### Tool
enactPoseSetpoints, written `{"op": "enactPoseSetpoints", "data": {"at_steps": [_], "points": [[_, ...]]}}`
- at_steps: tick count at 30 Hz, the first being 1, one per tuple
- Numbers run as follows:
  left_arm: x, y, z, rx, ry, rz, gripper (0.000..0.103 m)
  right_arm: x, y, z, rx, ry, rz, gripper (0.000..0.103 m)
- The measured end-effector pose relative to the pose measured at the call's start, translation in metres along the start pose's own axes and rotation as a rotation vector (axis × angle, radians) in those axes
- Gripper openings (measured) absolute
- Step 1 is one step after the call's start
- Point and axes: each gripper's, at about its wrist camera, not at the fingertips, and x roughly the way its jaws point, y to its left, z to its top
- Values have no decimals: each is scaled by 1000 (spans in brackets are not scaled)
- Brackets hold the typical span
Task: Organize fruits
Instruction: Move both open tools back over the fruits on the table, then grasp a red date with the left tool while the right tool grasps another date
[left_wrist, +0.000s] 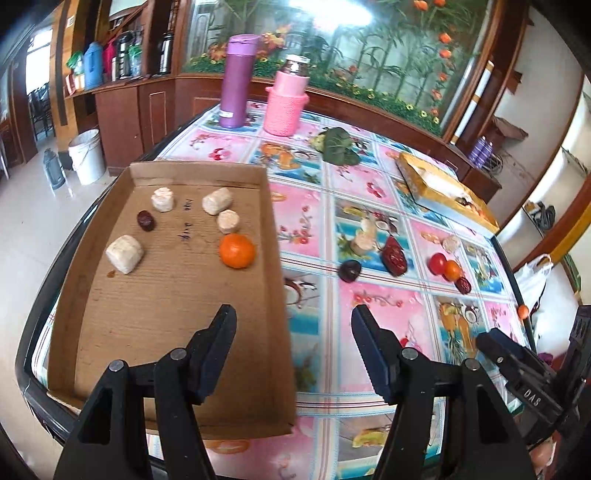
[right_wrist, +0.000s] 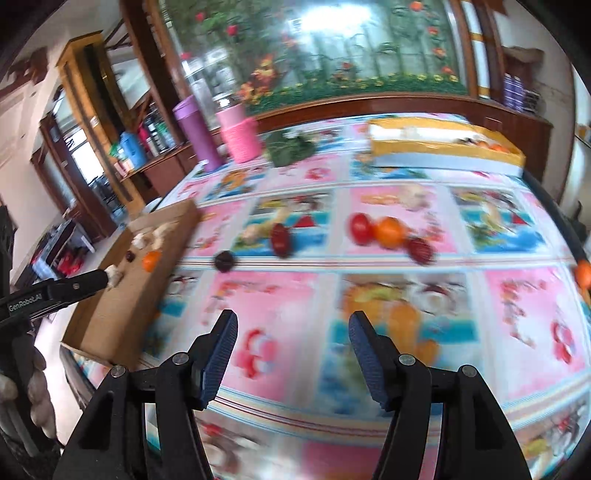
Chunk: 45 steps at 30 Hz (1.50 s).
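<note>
Holding nothing: left gripper (left_wrist: 293, 321) and right gripper (right_wrist: 293, 326), jaws apart (both empty); cardboard tray (left_wrist: 166, 317), table's left edge, contains orange (left_wrist: 237, 251).

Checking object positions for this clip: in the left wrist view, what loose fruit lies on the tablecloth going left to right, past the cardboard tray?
Dark plum → large red date → red tomato → small orange fruit → small red date → tiny orange fruit at the table edge.
</note>
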Motion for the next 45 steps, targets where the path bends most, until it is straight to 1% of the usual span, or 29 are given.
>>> {"op": "enactPoseSetpoints", "data": {"at_steps": [4, 8, 10, 13, 15, 18, 19, 21, 22, 23, 24, 28, 29, 32, 34, 35, 36, 37, 40, 45], "points": [[10, -21, -5, 58, 21, -2, 65, -20, -52, -11, 67, -11, -91, 67], [26, -43, -6, 104, 62, -19, 65, -30, -99, -17, 129, 8, -171, 67], [35, -56, -4, 130, 76, -32, 65, -34, -116, -18, 153, 14, -191, 67], [51, -82, 5, 183, 85, -57, 65, -35, -131, -15, 175, 19, -188, 67], [67, -100, 12, 219, 84, -80, 65, -31, -131, -6, 167, 22, -169, 67], [97, -123, 22, 244, 112, -92, 65, -13, -122, 13, 144, 34, -127, 67], [105, -128, 25, 251, 118, -103, 65, -5, -117, 22, 126, 36, -119, 67], [120, -137, 30, 261, 126, -96, 63, 10, -106, 37, 72, 40, -123, 67], [126, -140, 32, 261, 128, -93, 61, 18, -101, 43, 45, 45, -127, 67], [132, -142, 34, 263, 134, -92, 57, 27, -96, 49, 23, 53, -130, 66], [136, -144, 35, 265, 141, -86, 54, 34, -94, 52, 7, 61, -129, 66], [151, -144, 37, 267, 157, -56, 54, 58, -87, 59, -42, 92, -126, 60], [155, -144, 37, 265, 163, -54, 54, 62, -87, 59, -47, 98, -127, 56], [165, -143, 36, 258, 174, -46, 53, 73, -87, 59, -54, 120, -121, 52], [166, -144, 35, 267, 152, -34, 48, 78, -86, 57, -63, 122, -126, 49], [166, -145, 35, 273, 140, -18, 36, 79, -85, 57, -67, 124, -129, 47], [166, -145, 34, 278, 135, -9, 27, 80, -85, 57, -72, 122, -135, 45], [166, -146, 34, 283, 133, -8, 27, 80, -84, 57, -78, 120, -137, 38], [161, -144, 32, 271, 131, -27, 26, 82, -81, 57, -95, 123, -143, 27], [132, -141, 31, 257, 90, -69, 27, 76, -78, 55, -84, 117, -141, 27]]}}
